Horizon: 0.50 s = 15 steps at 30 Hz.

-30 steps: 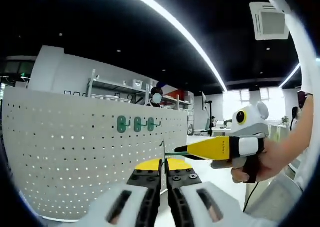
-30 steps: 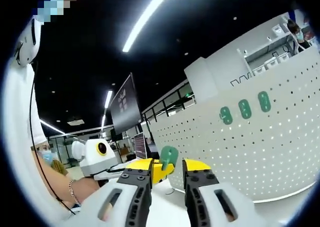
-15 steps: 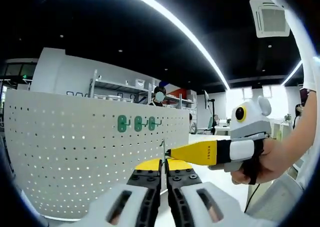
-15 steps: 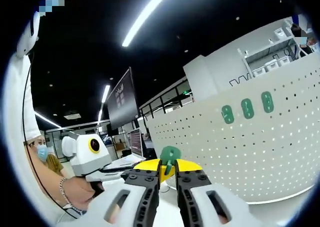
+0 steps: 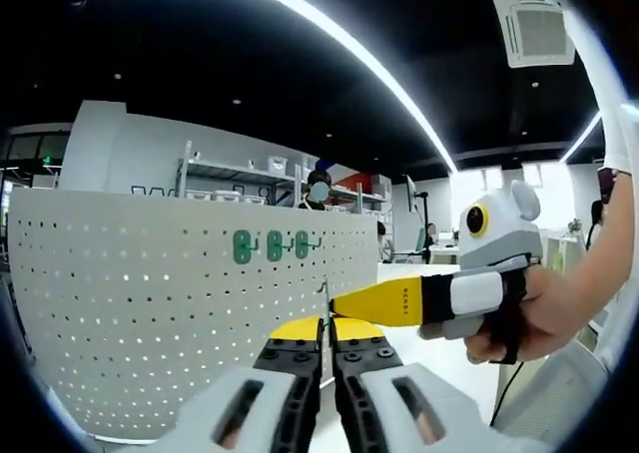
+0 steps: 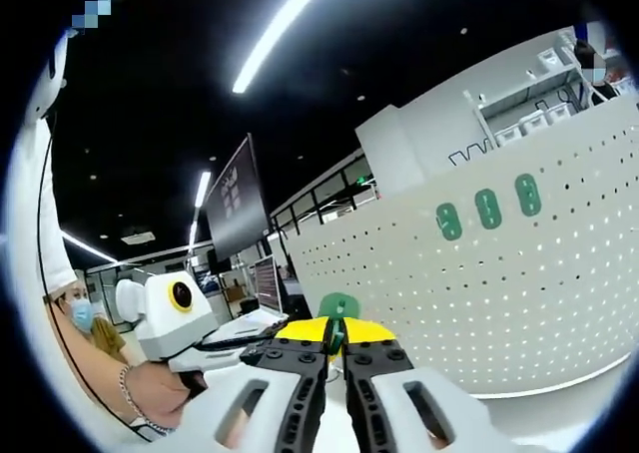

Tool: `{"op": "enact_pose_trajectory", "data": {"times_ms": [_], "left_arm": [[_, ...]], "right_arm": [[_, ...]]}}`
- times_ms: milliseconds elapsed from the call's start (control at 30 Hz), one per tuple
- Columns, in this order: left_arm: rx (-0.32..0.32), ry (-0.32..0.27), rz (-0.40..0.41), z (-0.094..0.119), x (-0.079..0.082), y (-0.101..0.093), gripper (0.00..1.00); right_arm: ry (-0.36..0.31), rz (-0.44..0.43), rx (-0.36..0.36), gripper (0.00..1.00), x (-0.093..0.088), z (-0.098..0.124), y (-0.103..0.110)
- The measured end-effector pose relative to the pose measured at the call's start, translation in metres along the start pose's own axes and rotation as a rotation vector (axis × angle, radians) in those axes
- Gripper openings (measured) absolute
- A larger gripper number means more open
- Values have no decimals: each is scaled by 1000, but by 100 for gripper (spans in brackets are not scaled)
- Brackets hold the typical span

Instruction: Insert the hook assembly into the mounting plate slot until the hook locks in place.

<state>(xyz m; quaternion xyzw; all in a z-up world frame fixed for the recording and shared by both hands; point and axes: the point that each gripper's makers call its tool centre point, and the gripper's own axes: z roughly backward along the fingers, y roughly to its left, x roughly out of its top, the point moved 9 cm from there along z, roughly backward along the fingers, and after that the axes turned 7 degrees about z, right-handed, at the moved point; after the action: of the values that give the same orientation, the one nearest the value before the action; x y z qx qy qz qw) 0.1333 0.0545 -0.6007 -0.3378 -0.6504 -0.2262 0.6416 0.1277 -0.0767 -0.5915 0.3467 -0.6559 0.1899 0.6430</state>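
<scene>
The hook assembly [image 6: 339, 306] is a small green plate with a thin metal hook; my right gripper [image 6: 335, 329] is shut on it. In the left gripper view it shows edge-on as a thin upright piece [image 5: 324, 295] at the tips of my left gripper [image 5: 325, 323], which is shut on it too. The right gripper [image 5: 344, 303] reaches in from the right, its yellow tip on the same piece. My left gripper [image 6: 298, 333] comes in from the left in the right gripper view. The white perforated mounting plate [image 5: 150, 303] [image 6: 519, 293] stands beyond, apart from both grippers.
Three green hooks [image 5: 270, 245] [image 6: 487, 210] hang in a row on the mounting plate. A hand [image 5: 544, 318] holds the right gripper and another hand [image 6: 150, 383] holds the left one. Shelves with bins [image 5: 250, 174] stand behind the plate.
My right gripper's jaws have gone from open to shut on the green hook plate. In the left gripper view the right gripper's tip has come in closer to my left jaws.
</scene>
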Motion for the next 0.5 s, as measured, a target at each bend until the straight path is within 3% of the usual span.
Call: {"op": "enact_pose_trajectory", "data": {"times_ms": [500], "left_arm": [[-18, 17, 11, -1, 0, 0, 4]], "right_arm": [[-8, -50, -12, 0, -2, 2, 0]]}}
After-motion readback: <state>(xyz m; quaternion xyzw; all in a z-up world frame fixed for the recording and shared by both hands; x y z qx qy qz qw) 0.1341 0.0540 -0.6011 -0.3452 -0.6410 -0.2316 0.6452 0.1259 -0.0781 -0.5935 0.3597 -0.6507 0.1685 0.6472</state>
